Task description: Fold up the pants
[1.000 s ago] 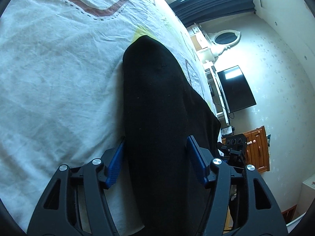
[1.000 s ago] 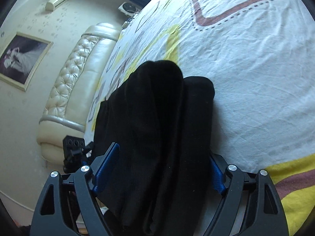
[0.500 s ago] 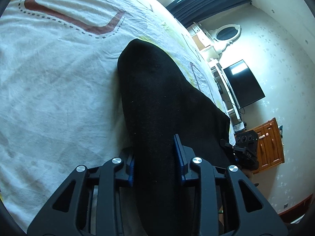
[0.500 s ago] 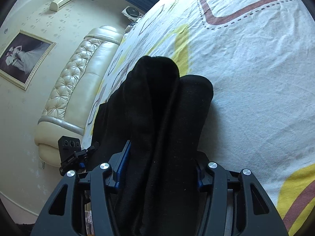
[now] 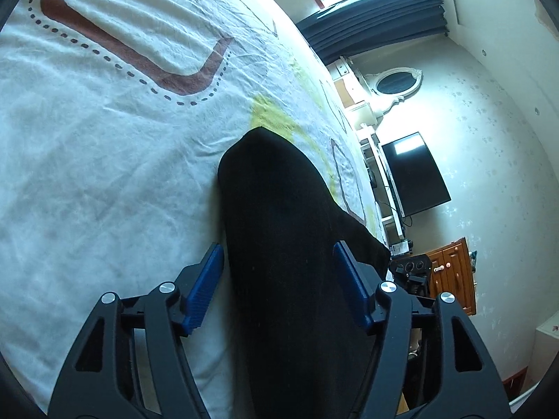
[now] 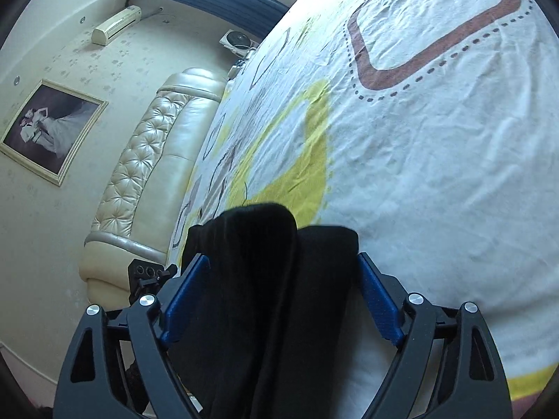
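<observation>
The black pants (image 5: 276, 202) lie in a long folded bundle on the white patterned bedsheet (image 5: 104, 174). My left gripper (image 5: 279, 279) straddles the bundle; its jaws are opening and the blue pads (image 5: 206, 279) stand at the cloth's sides without squeezing it. In the right wrist view the pants (image 6: 258, 230) show two thick rolls side by side on the sheet (image 6: 436, 174). My right gripper (image 6: 283, 296) also straddles them with its jaws opening, and its blue pads (image 6: 379, 300) sit just outside the cloth.
A padded cream headboard (image 6: 139, 174) and a framed picture (image 6: 49, 129) lie beyond the bed on one side. On the other side are a dark TV screen (image 5: 412, 174), a wooden cabinet (image 5: 450, 272) and dark curtains (image 5: 377, 10).
Both grippers squeezed the pants half a second ago and have spread wide again. The far end of the bundle now sits nearer the fingertips in both views.
</observation>
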Available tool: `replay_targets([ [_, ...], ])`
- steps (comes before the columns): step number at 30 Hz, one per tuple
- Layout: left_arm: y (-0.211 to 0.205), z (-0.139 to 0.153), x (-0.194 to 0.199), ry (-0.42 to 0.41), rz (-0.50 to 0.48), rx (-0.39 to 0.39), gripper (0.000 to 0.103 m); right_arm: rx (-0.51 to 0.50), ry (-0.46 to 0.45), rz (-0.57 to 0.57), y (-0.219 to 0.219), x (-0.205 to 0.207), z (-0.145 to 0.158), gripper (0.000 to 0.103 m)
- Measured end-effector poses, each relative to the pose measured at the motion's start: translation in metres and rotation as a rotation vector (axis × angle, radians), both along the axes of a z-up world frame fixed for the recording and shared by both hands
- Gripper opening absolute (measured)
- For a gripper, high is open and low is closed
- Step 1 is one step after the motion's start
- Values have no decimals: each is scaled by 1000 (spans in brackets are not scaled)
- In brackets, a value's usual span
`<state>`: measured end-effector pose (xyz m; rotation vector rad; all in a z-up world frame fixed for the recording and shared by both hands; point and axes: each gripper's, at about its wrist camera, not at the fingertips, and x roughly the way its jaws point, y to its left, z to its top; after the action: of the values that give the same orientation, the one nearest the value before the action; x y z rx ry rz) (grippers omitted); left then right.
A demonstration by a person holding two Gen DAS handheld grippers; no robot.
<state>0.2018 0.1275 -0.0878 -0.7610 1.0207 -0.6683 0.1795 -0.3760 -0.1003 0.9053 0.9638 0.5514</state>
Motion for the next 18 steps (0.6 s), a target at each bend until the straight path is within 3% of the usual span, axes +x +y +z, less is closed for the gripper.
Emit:
replay_targets([
  [3, -10, -2, 16, 18, -4, 18, 65, 6, 12, 9, 6, 16, -1, 86],
  [5, -13, -5, 22, 30, -3, 24, 65, -2, 24, 14, 7, 20, -2, 82],
  [6, -14, -7, 24, 33, 6, 29, 65, -14, 30, 9, 8, 21, -2, 73],
  [7, -14, -7, 24, 36, 19, 45, 55, -35, 38, 10, 8, 22, -3, 56],
  [8, -16, -8, 24, 34, 23, 75, 47, -50, 48, 12, 9, 21, -5, 53],
  [10, -21, -5, 20, 0, 21, 143, 41, -54, 31, 3, 8, 17, -7, 48],
  [18, -35, 9, 10, -94, 26, 316, 36, -50, 0, -24, 6, 11, -8, 46],
])
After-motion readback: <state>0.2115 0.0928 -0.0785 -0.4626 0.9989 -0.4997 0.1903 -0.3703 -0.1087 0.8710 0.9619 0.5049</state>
